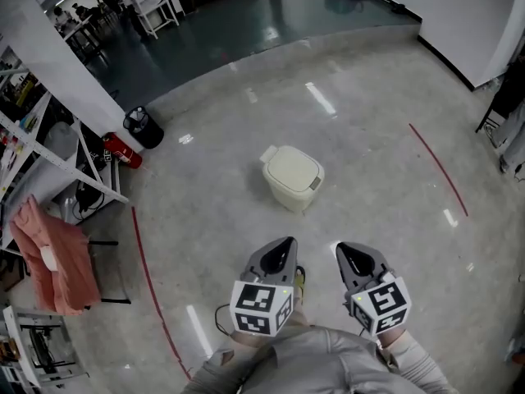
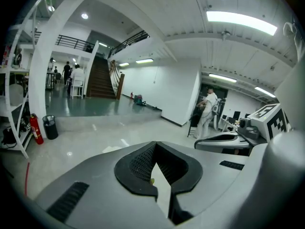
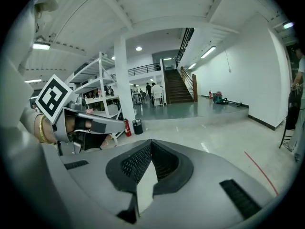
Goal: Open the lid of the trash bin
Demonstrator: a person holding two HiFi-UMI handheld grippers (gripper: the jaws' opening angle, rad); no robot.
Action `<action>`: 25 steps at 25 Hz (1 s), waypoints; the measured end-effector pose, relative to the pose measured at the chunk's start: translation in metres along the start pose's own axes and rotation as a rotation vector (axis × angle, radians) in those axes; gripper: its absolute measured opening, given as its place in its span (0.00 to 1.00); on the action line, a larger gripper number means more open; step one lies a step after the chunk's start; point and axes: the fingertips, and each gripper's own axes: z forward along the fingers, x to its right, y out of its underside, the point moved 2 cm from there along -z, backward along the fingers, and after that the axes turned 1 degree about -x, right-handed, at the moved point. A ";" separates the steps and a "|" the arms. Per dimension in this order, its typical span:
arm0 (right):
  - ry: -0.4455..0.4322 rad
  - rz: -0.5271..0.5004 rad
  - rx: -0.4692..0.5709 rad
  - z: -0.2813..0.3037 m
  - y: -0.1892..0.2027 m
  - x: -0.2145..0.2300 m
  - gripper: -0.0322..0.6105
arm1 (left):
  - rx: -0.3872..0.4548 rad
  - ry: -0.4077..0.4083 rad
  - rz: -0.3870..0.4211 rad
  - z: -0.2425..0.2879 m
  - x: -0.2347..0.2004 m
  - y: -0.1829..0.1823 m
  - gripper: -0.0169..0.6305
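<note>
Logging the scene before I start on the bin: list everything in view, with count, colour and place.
trash bin: one, cream, lid down, on the floor ahead of both grippers
waste basket: one, black, by the white pillar at left
fire extinguisher: one, red, beside the waste basket
cloth: one, pink, draped at far left
floor lines: two, red, either side of the bin
left gripper: one, grey, jaws together, empty
right gripper: one, grey, jaws together, empty

One cream trash bin [image 1: 293, 177], two grippers [image 1: 286, 242] [image 1: 344, 249]
</note>
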 end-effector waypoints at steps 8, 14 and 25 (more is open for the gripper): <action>0.023 0.025 -0.070 0.078 -0.008 0.050 0.05 | -0.079 0.032 -0.039 0.070 -0.044 -0.004 0.03; 0.056 0.071 -0.135 0.135 0.010 0.089 0.05 | -0.170 0.058 -0.066 0.120 -0.071 0.018 0.03; 0.091 0.115 -0.213 0.217 0.056 0.134 0.05 | -0.276 0.069 -0.067 0.192 -0.121 0.068 0.03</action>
